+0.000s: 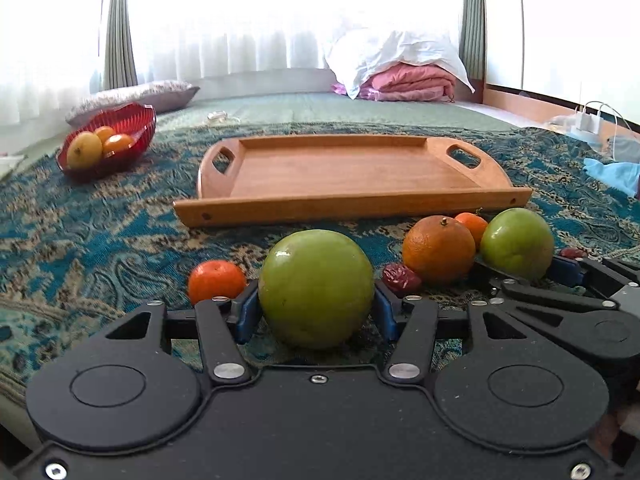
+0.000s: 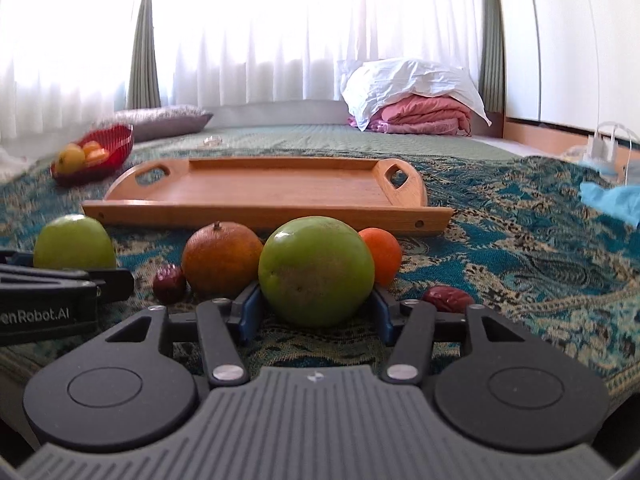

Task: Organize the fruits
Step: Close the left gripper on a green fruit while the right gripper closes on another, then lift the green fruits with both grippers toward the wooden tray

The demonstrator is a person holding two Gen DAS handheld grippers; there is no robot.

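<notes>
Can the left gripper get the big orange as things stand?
Probably not: the left gripper already brackets a green apple, and the big orange sits off to its right beside the right gripper.

A blue-and-tan paisley woven blanket (image 1: pixel 100 216) covers the bed. At its far end, a white pillow (image 1: pixel 396 56) tops folded pink bedding (image 1: pixel 408 82); a grey cushion (image 1: pixel 136 98) lies left.

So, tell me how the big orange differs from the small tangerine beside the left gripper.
The big orange is larger, duller and brownish, with a stem nub on top; the small tangerine is smaller, bright orange and smooth. The orange touches a dried red date; the tangerine sits alone. Both rest on the patterned cloth.
</notes>
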